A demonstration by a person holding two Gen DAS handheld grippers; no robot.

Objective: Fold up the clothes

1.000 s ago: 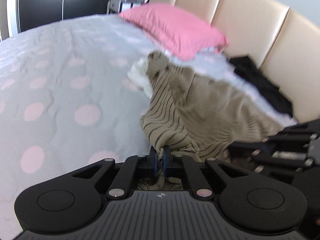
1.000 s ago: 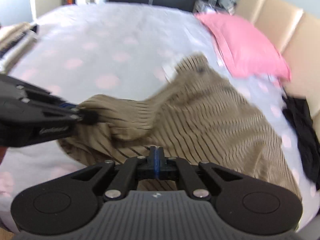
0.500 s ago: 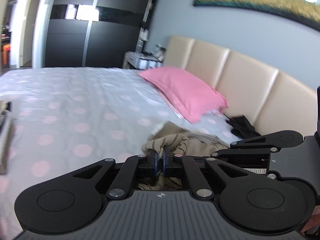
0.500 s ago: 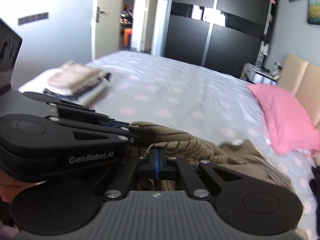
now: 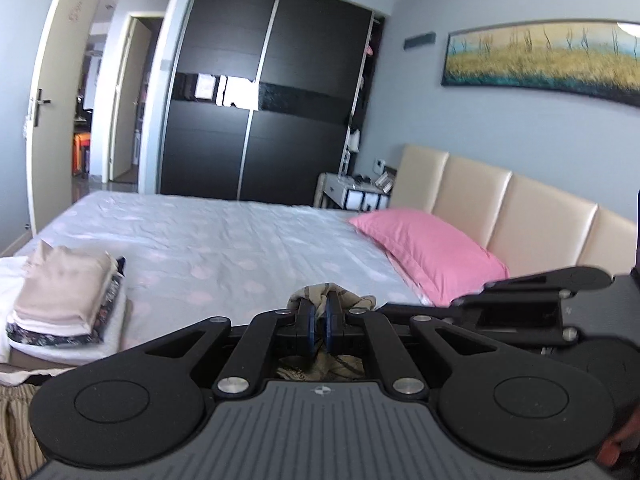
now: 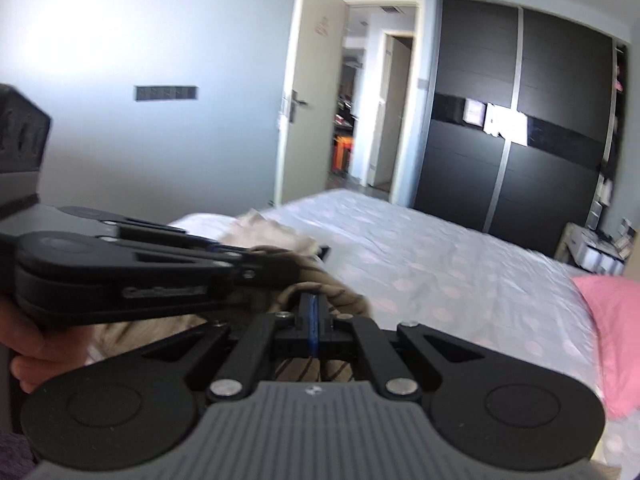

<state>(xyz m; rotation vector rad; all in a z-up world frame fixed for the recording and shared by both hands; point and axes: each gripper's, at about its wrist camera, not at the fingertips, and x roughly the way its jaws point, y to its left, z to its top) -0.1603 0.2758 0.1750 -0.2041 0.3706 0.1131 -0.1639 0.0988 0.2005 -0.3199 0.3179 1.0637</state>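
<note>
Both tongs, the left tongs point(image 5: 319, 316) and right tongs point(image 6: 314, 320), pinch the striped garment point(image 5: 332, 294) bunched just ahead of them above the bed point(image 5: 224, 240), so we judge we're lifting it to spread flat next.

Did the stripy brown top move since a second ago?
Yes. The stripy brown top went up: it lay spread over the spotted bed before, and now hangs bunched in both claws above it.

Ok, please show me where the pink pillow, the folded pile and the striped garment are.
pink pillow point(image 5: 432, 254), left wrist view, middle of its top.
folded pile point(image 5: 64, 292), left wrist view, top beige piece.
striped garment point(image 6: 344, 300), right wrist view, bunched fabric by the shut jaws.
</note>
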